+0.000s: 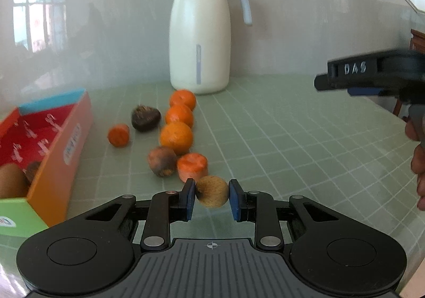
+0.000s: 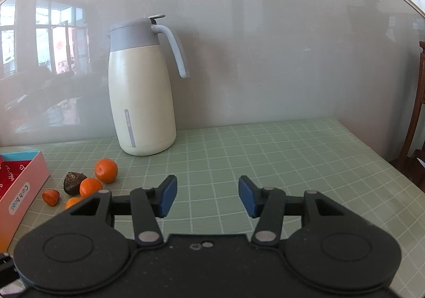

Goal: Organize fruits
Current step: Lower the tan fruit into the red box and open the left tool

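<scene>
From the left wrist, the left gripper (image 1: 211,195) is clenched on a brown kiwi (image 1: 212,191) just above the green gridded table (image 1: 292,138), with tangerines (image 1: 176,138) beyond and the colourful box (image 1: 57,154) at the left edge. From the right wrist, the right gripper (image 2: 207,197) stands released, nothing between its pads, facing a cream thermos jug (image 2: 142,101) by the back edge.
</scene>
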Demonstrator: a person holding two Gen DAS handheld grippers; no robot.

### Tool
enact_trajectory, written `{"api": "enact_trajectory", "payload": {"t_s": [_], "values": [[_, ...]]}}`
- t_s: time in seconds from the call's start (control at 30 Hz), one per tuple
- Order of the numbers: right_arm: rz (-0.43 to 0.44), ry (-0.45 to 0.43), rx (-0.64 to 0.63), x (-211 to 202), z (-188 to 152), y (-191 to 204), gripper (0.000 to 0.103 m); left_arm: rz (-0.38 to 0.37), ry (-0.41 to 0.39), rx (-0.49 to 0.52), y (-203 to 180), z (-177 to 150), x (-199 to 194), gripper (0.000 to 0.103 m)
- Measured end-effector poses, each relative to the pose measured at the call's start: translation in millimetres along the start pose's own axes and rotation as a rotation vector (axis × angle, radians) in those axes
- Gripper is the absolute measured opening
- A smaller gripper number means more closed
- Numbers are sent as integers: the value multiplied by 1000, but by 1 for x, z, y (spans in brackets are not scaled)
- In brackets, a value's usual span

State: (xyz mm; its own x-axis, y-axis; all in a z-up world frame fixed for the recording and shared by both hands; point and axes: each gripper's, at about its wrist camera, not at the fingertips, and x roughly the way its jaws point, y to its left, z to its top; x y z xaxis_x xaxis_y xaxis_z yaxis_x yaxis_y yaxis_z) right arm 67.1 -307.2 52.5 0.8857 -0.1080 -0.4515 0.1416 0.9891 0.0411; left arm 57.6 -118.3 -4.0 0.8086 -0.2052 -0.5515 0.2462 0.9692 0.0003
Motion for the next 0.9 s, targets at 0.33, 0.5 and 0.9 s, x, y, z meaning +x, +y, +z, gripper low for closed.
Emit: {"api": "enact_trajectory", "payload": {"t_s": [0.33,0.5,0.9], "values": [[26,15,-21,4,1,22,51,85,-70,-30,50,9,-27,27],[49,21,-43,7,1,42,51,132,-90,-56,80,11,-36,27],[88,38,-96,14,-3,80,51,264,-106,-144,161,9,-39,27]]}}
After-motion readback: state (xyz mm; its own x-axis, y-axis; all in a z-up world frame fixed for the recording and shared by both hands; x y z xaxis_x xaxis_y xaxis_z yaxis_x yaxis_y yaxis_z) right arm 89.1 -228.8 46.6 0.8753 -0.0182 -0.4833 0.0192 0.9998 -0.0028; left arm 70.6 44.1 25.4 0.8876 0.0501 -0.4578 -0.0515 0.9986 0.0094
